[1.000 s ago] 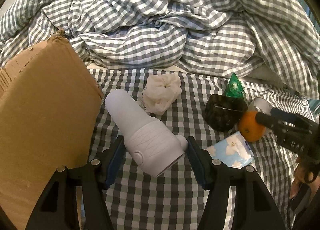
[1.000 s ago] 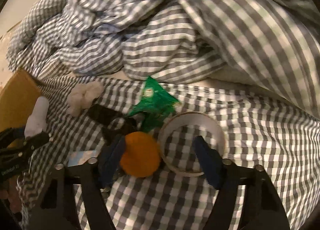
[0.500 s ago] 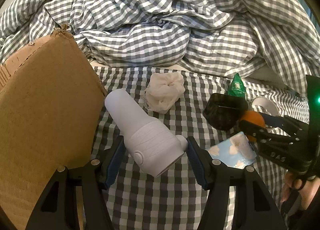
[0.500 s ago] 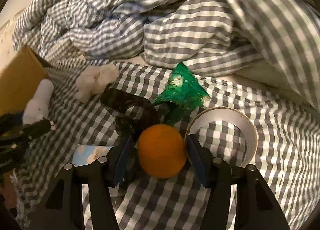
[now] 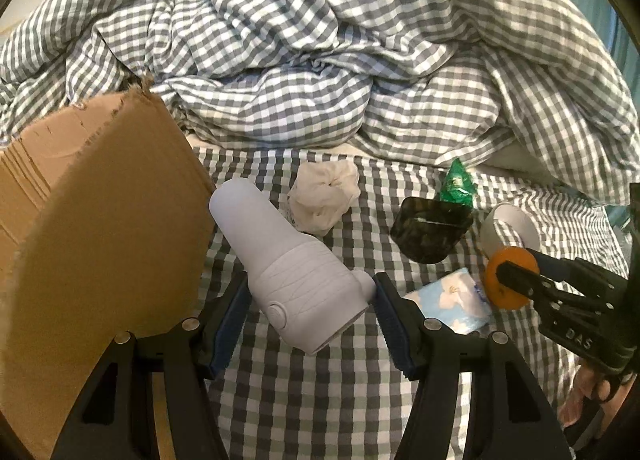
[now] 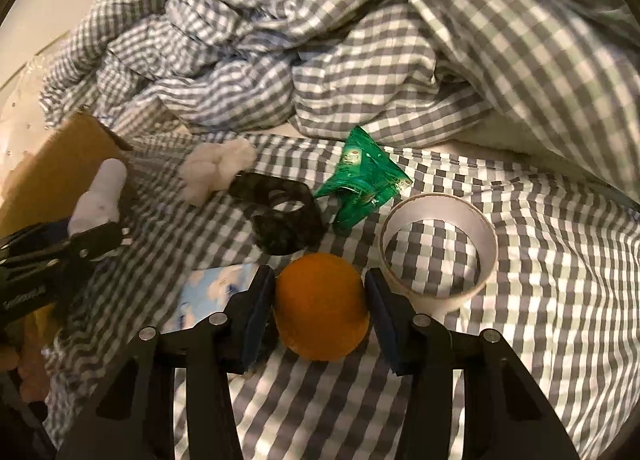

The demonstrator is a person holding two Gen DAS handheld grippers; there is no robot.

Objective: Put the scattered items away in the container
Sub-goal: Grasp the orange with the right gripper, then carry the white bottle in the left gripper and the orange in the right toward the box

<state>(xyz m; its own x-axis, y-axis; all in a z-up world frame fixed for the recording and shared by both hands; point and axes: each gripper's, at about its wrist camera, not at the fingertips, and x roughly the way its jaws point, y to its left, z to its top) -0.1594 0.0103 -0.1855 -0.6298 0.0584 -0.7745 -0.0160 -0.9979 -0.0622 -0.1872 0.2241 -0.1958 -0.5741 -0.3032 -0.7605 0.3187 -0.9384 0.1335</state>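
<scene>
Checked bedsheet, right tool closing, pinching orange, left tool pinching white bottle

On a checked bedsheet, the right gripper is closing on an orange, its blue pads sitting against the fruit at three and nine o'clock after the jaws have just been narrowing. A white tape roll is lying just beside the orange at two o'clock, a green wrapper at twelve and a dark translucent object at eleven. A blue tissue pack is peeking out at nine. Farther toward ten o'clock, the left gripper is holding a pale device beside a cardboard box, near a crumpled white tissue. A rumpled checked duvet is filling the background.
</scene>
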